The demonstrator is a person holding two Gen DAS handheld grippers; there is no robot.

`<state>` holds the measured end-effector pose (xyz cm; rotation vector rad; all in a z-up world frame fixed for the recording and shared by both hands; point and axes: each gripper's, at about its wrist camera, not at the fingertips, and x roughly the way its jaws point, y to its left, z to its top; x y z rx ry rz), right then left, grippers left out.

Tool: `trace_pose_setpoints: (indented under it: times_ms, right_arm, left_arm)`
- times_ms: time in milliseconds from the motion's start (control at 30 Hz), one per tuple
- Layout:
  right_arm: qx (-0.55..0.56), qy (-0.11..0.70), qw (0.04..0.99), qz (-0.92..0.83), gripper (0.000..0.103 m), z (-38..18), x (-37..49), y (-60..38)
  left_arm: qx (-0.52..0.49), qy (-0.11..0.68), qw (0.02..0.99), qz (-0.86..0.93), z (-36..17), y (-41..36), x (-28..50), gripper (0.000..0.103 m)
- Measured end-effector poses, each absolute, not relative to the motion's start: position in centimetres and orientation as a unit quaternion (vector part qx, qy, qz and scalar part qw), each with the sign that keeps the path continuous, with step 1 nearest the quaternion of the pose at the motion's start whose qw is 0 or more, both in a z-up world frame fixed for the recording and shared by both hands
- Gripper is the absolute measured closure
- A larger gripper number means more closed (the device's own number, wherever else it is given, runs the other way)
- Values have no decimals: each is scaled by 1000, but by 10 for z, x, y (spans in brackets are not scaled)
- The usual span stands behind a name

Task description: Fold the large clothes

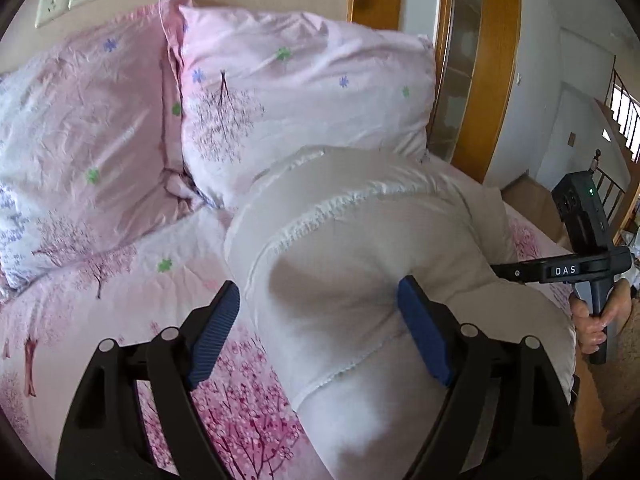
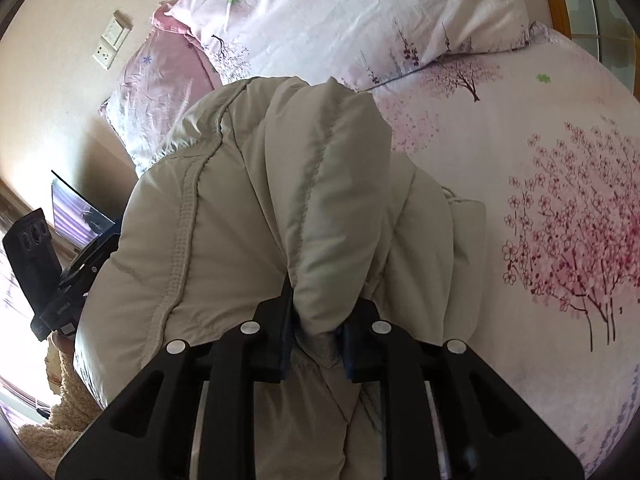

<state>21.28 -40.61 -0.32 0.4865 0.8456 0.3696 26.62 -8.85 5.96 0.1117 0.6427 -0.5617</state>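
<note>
Left wrist view first: we see our left claw (image 1: 320, 320) spread wide, its blue pads (image 1: 424, 328) on either side of a puffy white jacket (image 1: 352, 248) without pinching it. One pad presses a dent into the padding; the other stands apart from the fabric, over the bedspread (image 1: 120, 280). The jacket lies bunched on the bed, running from the pillows (image 1: 304, 92) at the head end toward the bed's near edge. Our right claw (image 1: 516, 272) shows at the bed's far side, its tips hidden in the jacket.

What we fear here is that slick, thick padding may slide out as the fingers come together, so we catch only a thin outer layer, or the bedspread with it.

Right wrist view: our right claw (image 2: 316, 328) is clamped on a fold of the jacket (image 2: 320, 184), which rises as a ridge above the rest of the heap. The hold looks narrow against such bulk. If we pull with only this side held, the jacket will likely twist, drag toward the pillows (image 2: 360, 20), or slip free. Its lower part near the bed's edge could also slide off.
</note>
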Motion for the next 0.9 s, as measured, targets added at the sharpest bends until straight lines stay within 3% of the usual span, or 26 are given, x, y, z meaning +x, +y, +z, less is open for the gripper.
trace_pose_setpoints:
  times_ms: [667, 900]
  right_arm:
    - [261, 409, 853, 194, 83, -20, 220, -413]
    - [208, 349, 907, 107, 76, 25, 176, -423]
  left_arm:
    - [85, 326, 905, -261, 32, -105, 266, 20]
    - [92, 323, 907, -255, 28, -104, 263, 20]
